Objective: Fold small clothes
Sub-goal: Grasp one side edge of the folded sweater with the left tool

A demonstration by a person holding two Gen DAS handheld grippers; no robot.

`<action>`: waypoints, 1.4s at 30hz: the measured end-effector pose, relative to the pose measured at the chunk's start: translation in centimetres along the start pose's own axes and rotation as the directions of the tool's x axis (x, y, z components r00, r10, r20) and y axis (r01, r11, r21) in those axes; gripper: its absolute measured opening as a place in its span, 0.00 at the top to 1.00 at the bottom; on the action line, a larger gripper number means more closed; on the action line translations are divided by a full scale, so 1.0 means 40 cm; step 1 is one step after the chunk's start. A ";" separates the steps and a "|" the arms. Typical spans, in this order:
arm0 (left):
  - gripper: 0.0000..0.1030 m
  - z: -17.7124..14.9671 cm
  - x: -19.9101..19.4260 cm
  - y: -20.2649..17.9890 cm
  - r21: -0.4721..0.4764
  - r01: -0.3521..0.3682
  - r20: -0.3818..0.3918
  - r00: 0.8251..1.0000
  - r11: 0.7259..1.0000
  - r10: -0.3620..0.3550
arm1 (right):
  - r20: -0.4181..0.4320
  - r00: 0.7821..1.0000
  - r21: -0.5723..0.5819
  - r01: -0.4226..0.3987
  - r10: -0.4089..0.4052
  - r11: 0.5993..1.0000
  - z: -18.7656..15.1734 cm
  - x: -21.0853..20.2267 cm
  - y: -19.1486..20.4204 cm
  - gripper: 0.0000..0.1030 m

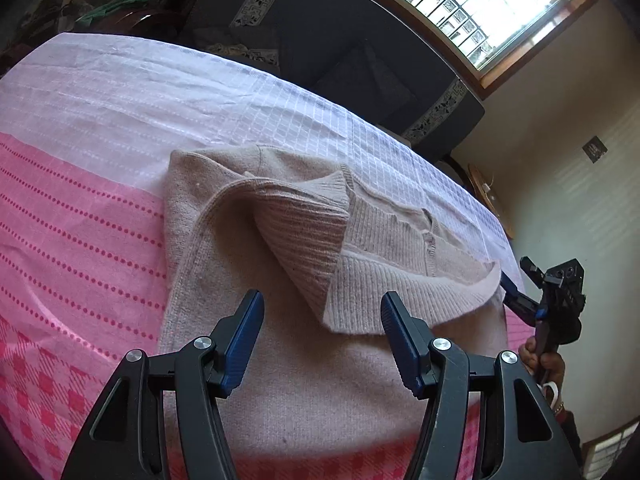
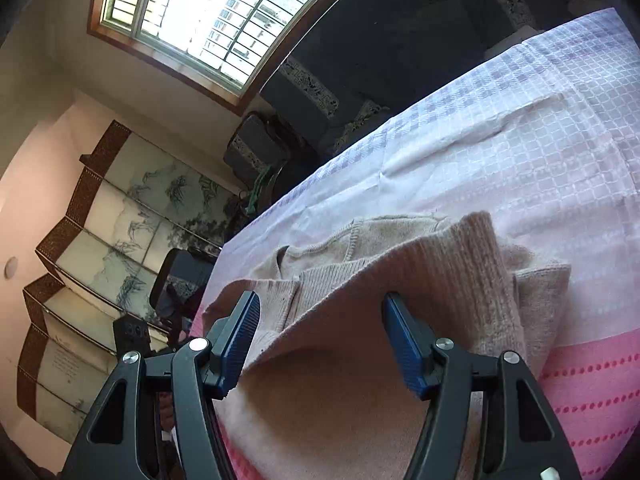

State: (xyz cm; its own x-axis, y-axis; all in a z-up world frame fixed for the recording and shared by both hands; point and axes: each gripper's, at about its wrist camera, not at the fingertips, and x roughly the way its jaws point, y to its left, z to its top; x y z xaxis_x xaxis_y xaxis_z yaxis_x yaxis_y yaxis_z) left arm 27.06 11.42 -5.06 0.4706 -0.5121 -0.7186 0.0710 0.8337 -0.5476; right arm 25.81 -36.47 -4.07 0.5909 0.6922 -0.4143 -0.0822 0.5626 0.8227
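Two open grippers, one half-folded beige knitted sweater (image 1: 248, 248) on a pink-and-white checked cloth (image 1: 80, 216).

Left wrist view: the left gripper (image 1: 322, 320) hangs with its blue pads apart over the sweater in mid-frame; a ribbed cuff lies folded across the body and could slip back if nudged. At right, the right gripper (image 1: 520, 280) sits at the raised hem. Right wrist view: the right gripper (image 2: 320, 322) stands apart, holding nothing, over the sweater (image 2: 440, 264) at lower centre; a shallow bite might catch only one layer.
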 end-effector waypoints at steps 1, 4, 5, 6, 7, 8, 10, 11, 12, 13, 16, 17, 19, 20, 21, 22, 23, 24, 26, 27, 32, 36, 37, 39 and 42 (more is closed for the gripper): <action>0.40 -0.002 0.015 -0.009 -0.002 0.018 -0.023 1.000 1.000 -0.018 | 0.030 0.999 0.033 -0.013 0.012 0.999 0.005 -0.009 -0.012 0.40; 0.40 0.013 0.066 -0.032 -0.008 0.037 -0.076 0.996 0.999 -0.038 | 0.068 0.997 0.056 -0.039 0.035 0.998 -0.002 -0.036 -0.024 0.40; 0.40 0.024 0.074 -0.040 0.000 0.032 -0.059 0.998 1.000 -0.032 | 0.074 0.997 0.047 -0.035 0.032 0.998 -0.011 -0.047 -0.022 0.40; 0.40 0.038 0.078 -0.048 0.014 0.022 -0.033 0.999 1.000 -0.021 | 0.080 0.996 0.038 -0.033 0.030 0.999 -0.024 -0.060 -0.020 0.40; 0.40 0.055 0.078 -0.052 0.020 0.009 0.001 1.000 1.000 -0.009 | 0.086 0.996 0.035 -0.038 0.035 0.999 -0.035 -0.071 -0.020 0.40; 0.40 0.073 0.075 -0.053 0.015 0.007 0.038 0.999 1.000 -0.007 | 0.089 0.995 0.035 -0.050 0.047 0.998 -0.044 -0.081 -0.022 0.40; 0.40 0.111 0.061 -0.039 -0.019 0.017 0.120 0.993 1.000 -0.015 | 0.087 0.994 0.036 -0.068 0.064 0.997 -0.063 -0.099 -0.029 0.39; 0.40 0.128 0.053 -0.027 -0.045 0.016 0.155 0.988 0.999 -0.009 | 0.082 0.994 0.035 -0.073 0.070 0.997 -0.074 -0.103 -0.031 0.39; 0.40 0.140 0.046 -0.014 -0.074 0.017 0.183 0.983 0.997 -0.003 | 0.075 0.994 0.033 -0.077 0.075 0.996 -0.084 -0.108 -0.034 0.39; 0.40 0.149 0.041 0.000 -0.104 0.013 0.202 0.979 0.995 0.008 | 0.065 0.995 0.029 -0.078 0.076 0.997 -0.091 -0.107 -0.034 0.38; 0.40 0.149 0.030 0.040 -0.158 -0.043 0.198 0.977 0.986 0.074 | 0.047 0.997 0.019 -0.058 0.057 0.998 -0.102 -0.101 -0.042 0.37; 0.40 0.138 0.025 0.051 -0.165 -0.056 0.195 0.977 0.985 0.088 | 0.046 0.998 0.028 -0.053 0.052 0.998 -0.103 -0.097 -0.048 0.37; 0.40 0.107 0.011 0.071 -0.163 -0.081 0.180 0.978 0.983 0.110 | 0.045 0.998 0.067 -0.053 0.050 0.996 -0.103 -0.093 -0.066 0.37; 0.40 0.088 0.000 0.075 -0.150 -0.097 0.179 0.976 0.984 0.124 | 0.048 0.997 0.085 -0.069 0.065 0.994 -0.104 -0.095 -0.073 0.37; 0.40 0.065 -0.014 0.078 -0.137 -0.115 0.186 0.973 0.984 0.139 | 0.060 0.995 0.095 -0.082 0.077 0.992 -0.105 -0.102 -0.077 0.37; 0.40 0.041 -0.029 0.079 -0.128 -0.128 0.195 0.969 0.983 0.152 | 0.077 0.994 0.095 -0.085 0.078 0.992 -0.108 -0.114 -0.076 0.37; 0.40 0.017 -0.044 0.082 -0.124 -0.136 0.202 0.966 0.983 0.159 | 0.094 0.993 0.092 -0.084 0.076 0.992 -0.112 -0.129 -0.072 0.37; 0.40 -0.007 -0.060 0.087 -0.119 -0.139 0.208 0.965 0.983 0.162 | 0.109 0.991 0.087 -0.083 0.073 0.993 -0.119 -0.144 -0.066 0.37; 0.40 -0.055 -0.086 0.092 -0.113 -0.159 0.221 0.958 0.981 0.180 | 0.129 0.990 0.066 -0.065 0.056 0.996 -0.143 -0.173 -0.059 0.37; 0.40 -0.081 -0.095 0.094 -0.116 -0.170 0.227 0.955 0.979 0.193 | 0.131 0.991 0.050 -0.035 0.028 0.998 -0.160 -0.181 -0.049 0.37; 0.40 -0.187 -0.115 0.091 -0.062 -0.211 0.238 0.946 0.975 0.220 | 0.091 0.968 -0.130 0.246 -0.236 0.961 -0.248 -0.176 0.017 0.37; 0.40 -0.236 -0.099 0.114 -0.081 -0.242 0.219 0.942 0.967 0.254 | 0.063 0.964 -0.122 0.266 -0.260 0.956 -0.284 -0.171 -0.010 0.37; 0.40 -0.246 -0.102 0.113 -0.083 -0.247 0.234 0.937 0.966 0.260 | 0.082 0.972 -0.092 0.226 -0.218 0.970 -0.285 -0.191 -0.018 0.37; 0.40 -0.260 -0.107 0.116 -0.082 -0.231 0.237 0.940 0.969 0.244 | 0.146 0.980 -0.015 0.139 -0.135 0.990 -0.288 -0.243 -0.041 0.37; 0.40 -0.284 -0.124 0.137 -0.093 -0.185 0.271 0.941 0.978 0.204 | 0.201 0.965 0.047 0.165 -0.171 0.985 -0.292 -0.299 -0.062 0.37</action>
State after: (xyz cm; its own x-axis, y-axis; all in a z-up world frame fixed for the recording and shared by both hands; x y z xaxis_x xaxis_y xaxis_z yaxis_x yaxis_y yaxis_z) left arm 15.13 16.17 -9.36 0.6952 -0.2559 -0.6717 -0.0993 0.8913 -0.4423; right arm 9.56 -40.89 -5.70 0.7456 0.4805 -0.4617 0.0541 0.6469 0.7607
